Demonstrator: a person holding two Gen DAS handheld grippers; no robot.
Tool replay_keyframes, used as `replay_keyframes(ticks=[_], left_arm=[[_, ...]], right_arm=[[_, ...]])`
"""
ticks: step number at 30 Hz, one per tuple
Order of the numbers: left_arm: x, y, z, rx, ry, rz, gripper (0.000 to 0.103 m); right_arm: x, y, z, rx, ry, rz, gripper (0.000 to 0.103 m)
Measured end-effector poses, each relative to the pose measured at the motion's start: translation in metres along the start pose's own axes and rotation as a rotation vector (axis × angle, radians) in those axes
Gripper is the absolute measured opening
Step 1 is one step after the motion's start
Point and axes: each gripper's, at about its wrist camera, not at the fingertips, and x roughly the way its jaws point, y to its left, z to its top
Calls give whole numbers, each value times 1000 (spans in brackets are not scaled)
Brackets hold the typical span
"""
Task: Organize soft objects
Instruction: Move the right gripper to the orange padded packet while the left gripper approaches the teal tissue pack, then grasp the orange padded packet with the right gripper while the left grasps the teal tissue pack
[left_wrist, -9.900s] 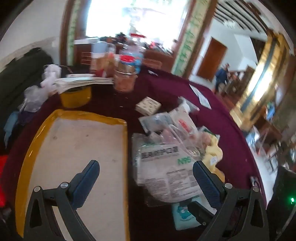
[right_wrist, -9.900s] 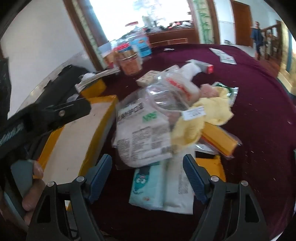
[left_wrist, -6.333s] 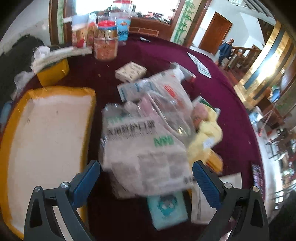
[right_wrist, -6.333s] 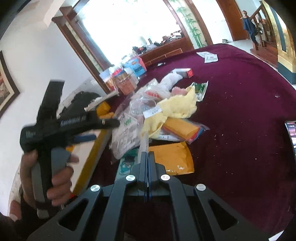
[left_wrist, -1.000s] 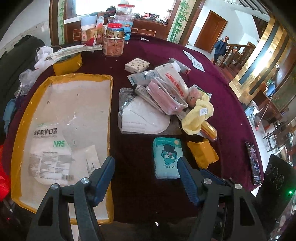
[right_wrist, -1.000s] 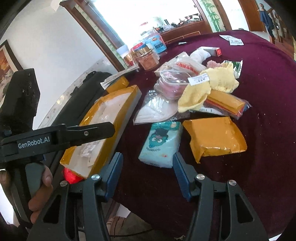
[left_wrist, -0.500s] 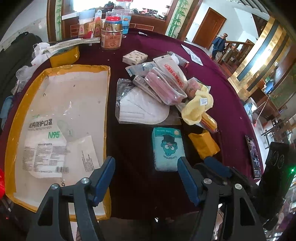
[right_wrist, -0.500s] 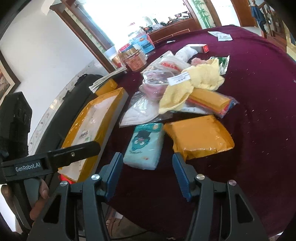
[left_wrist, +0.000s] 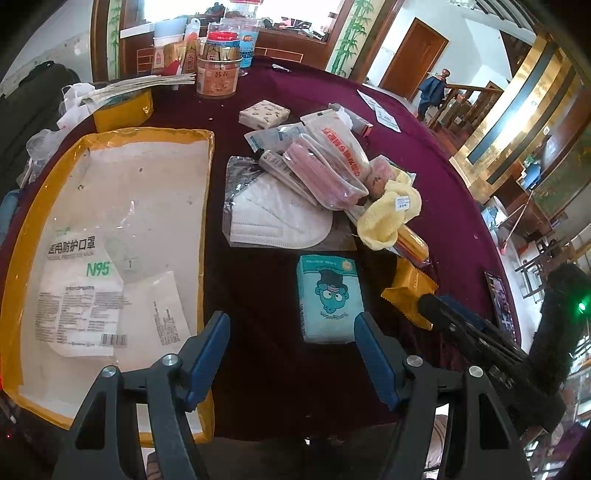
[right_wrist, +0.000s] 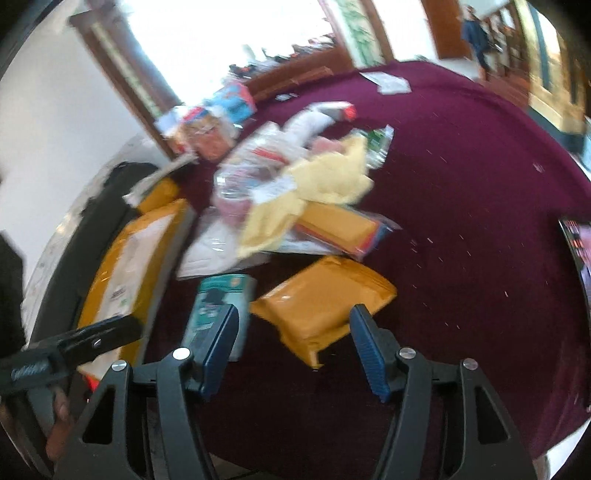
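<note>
Currently I am holding both tools spread and empty: right gripper (right_wrist: 291, 350) straddling the orange pouch (right_wrist: 321, 299) at the table's (right_wrist: 461, 184) near edge, left gripper (left_wrist: 291, 354) facing the teal tissue pack (left_wrist: 330, 297). Risk: motion blur is spoiling aim, and the slick pouch may slip.

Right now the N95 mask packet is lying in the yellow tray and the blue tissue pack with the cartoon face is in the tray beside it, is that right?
Not quite. The N95 mask packet is in the yellow tray, but the blue tissue pack lies outside it on the purple tablecloth, as the left wrist view shows.
</note>
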Motion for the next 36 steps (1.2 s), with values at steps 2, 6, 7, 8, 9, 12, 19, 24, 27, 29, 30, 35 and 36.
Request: replay_keyframes(ticks=[2,6,7,8,9,12,19,24,27,29,30,35,36], left_arm=[[-1,-1,0,6,-1,2,73],[-3,0,1,11,-10,1,73],[-3,1,1,7,-10,0,73],[-2,2,2,4,-7,2,73],[-2,2,2,4,-6,4,73],[-2,3,3,3,-5,12,73],[1,-2,2,15,12,19,73],[6,-10,0,36,17,17,73],[11,-14,-1,43,34,20,73],[14,-16,-1,45,41,15,73],[16,-18,-1,42,44,20,73],[36,-34,-2,87,81,69,73],[39,-35,-2,89,87,85,73]], right_arm=[[6,-3,2,54,30,-26,64],[25,-3,6,139,113,-16,67],[26,-1,8,134,108,-36,69],[29,3,12,122,99,-65,74],[31,4,14,126,101,-78,76],[41,1,21,195,110,-100,80],[41,12,13,99,71,-209,61],[35,7,6,63,40,-215,48],[26,-2,2,89,42,-148,47],[22,-8,-1,94,39,-116,47],[18,-13,-2,105,30,-107,47],[11,-20,-8,118,-4,-126,47],[11,-19,-9,110,-9,-127,47]])
